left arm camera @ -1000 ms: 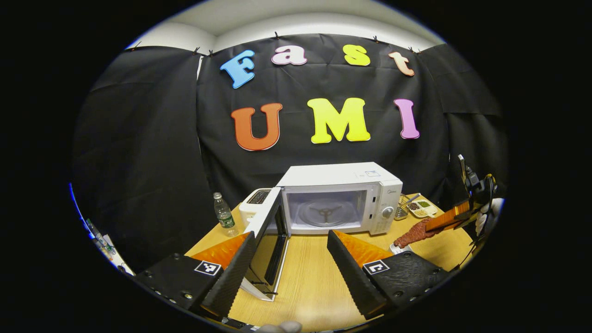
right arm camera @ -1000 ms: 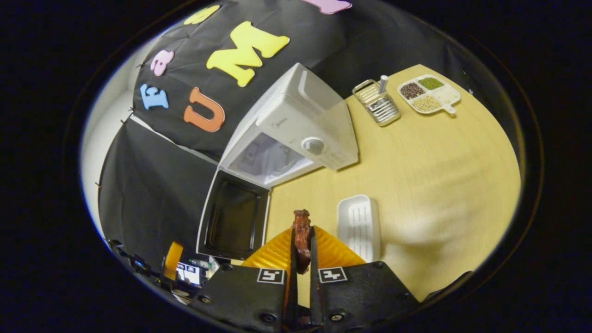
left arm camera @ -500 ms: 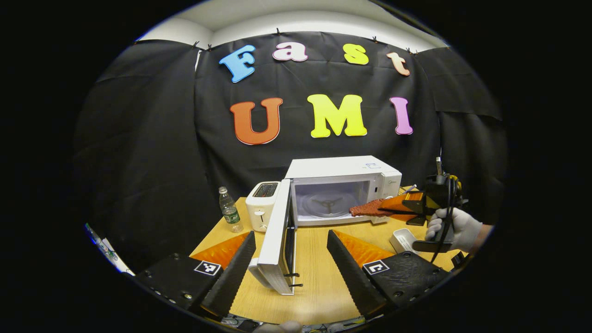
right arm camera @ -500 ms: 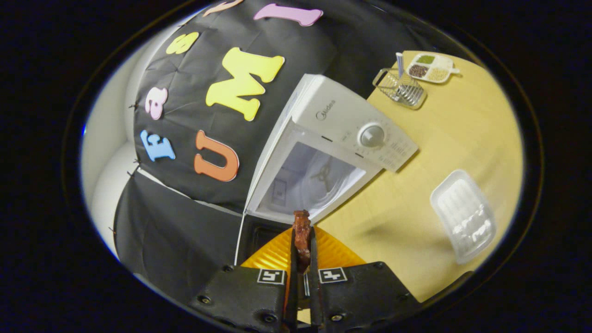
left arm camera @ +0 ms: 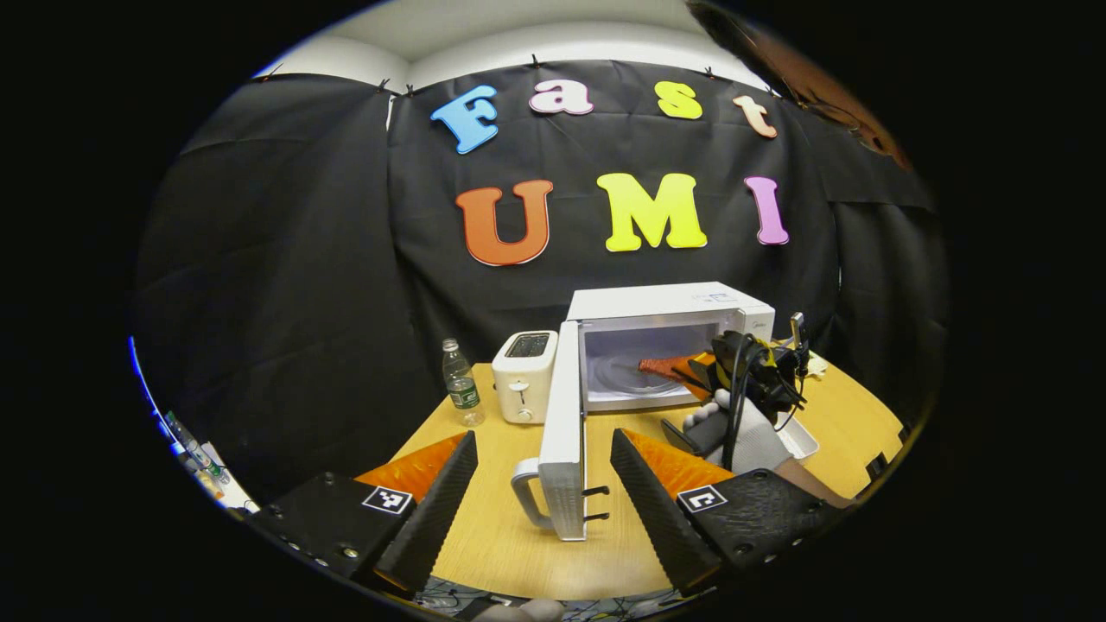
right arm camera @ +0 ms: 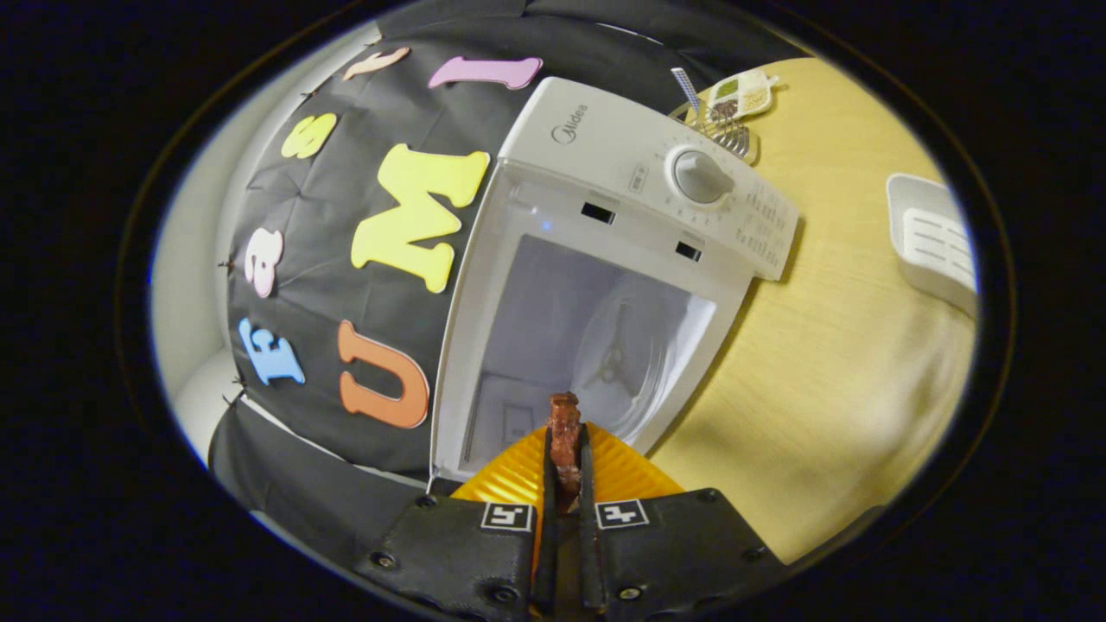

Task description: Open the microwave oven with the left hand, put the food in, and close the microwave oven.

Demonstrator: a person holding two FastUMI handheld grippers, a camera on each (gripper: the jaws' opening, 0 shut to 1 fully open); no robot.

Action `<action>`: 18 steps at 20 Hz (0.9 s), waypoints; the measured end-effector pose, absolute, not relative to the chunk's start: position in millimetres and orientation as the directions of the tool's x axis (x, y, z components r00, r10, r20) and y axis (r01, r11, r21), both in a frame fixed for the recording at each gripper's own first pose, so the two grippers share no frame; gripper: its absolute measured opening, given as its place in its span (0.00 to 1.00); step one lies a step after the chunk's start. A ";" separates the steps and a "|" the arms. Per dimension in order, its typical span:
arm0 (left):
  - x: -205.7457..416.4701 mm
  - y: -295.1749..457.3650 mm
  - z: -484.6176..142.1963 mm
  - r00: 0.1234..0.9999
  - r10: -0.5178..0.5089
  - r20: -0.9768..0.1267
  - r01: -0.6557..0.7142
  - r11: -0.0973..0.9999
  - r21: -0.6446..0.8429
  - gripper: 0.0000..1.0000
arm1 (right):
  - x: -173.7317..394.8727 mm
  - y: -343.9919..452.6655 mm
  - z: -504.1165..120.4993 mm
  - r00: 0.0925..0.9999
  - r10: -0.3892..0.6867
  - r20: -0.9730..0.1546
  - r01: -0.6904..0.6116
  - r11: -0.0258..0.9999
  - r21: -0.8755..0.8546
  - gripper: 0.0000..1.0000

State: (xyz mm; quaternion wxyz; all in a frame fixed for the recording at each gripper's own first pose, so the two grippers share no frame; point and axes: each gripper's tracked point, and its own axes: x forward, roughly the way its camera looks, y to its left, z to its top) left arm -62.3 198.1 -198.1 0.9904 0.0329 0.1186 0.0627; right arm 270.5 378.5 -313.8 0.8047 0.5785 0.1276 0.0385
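Carrying the food [right arm camera: 564,432] pinched in your right gripper [right arm camera: 564,484], you had just reached the open microwave [right arm camera: 605,259] cavity, ready for release, while your left gripper [left arm camera: 544,484] stood wide.

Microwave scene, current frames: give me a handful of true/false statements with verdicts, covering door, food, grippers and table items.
1. The white microwave oven has its door swung open. True.
2. The right gripper is empty. False: its jaws are shut on a reddish-brown strip of food.
3. The left gripper has its jaws spread apart, holding nothing. True.
4. The food already lies on the round glass turntable. False: it is still clamped in the right gripper, with its tip reaching into the cavity in the left gripper view.
5. A white toaster stands on the right of the microwave in the left gripper view. False: it stands on the left, beside a clear plastic water bottle.
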 end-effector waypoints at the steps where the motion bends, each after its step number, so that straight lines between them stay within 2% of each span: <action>1: -63.9 200.2 -202.0 0.964 0.136 -0.230 -0.119 0.989 0.086 0.95 | 281.7 382.6 -316.5 0.971 0.182 -0.158 0.088 0.343 0.935 0.13; 5: -67.7 213.4 -211.1 0.962 0.155 -0.227 -0.136 0.986 0.095 0.95 | 316.0 399.4 -331.3 0.978 0.130 -0.166 0.114 0.337 0.935 0.13; 8: -63.9 212.8 -226.5 0.953 0.163 -0.256 -0.145 0.985 0.088 0.95 | 344.6 400.4 -356.7 0.975 0.097 -0.200 0.142 0.422 0.896 0.14; 9: -63.9 212.0 -231.4 0.951 0.162 -0.264 -0.144 0.986 0.086 0.95 | 351.9 397.1 -366.4 0.971 0.079 -0.224 0.165 0.449 0.878 0.05; 12: -58.6 216.0 -241.9 0.943 0.168 -0.287 -0.153 0.986 0.072 0.96 | 367.1 391.5 -380.7 0.975 0.063 -0.215 0.161 0.468 0.869 0.06; 13: -56.4 216.7 -241.7 0.942 0.169 -0.289 -0.156 0.985 0.068 0.95 | 369.1 390.3 -381.1 0.975 0.061 -0.216 0.155 0.513 0.844 0.06; 14: -54.8 215.4 -242.0 0.943 0.172 -0.286 -0.159 0.985 0.068 0.95 | 370.4 389.0 -383.9 0.972 0.045 -0.232 0.167 0.567 0.807 0.16; 15: -52.5 214.9 -241.4 0.943 0.174 -0.283 -0.161 0.985 0.068 0.96 | 372.1 387.8 -383.3 0.973 0.032 -0.228 0.162 0.609 0.776 0.12; 18: -45.3 209.5 -239.8 0.944 0.174 -0.279 -0.163 0.985 0.060 0.96 | 376.5 381.8 -381.8 0.968 0.001 -0.250 0.168 0.738 0.654 0.20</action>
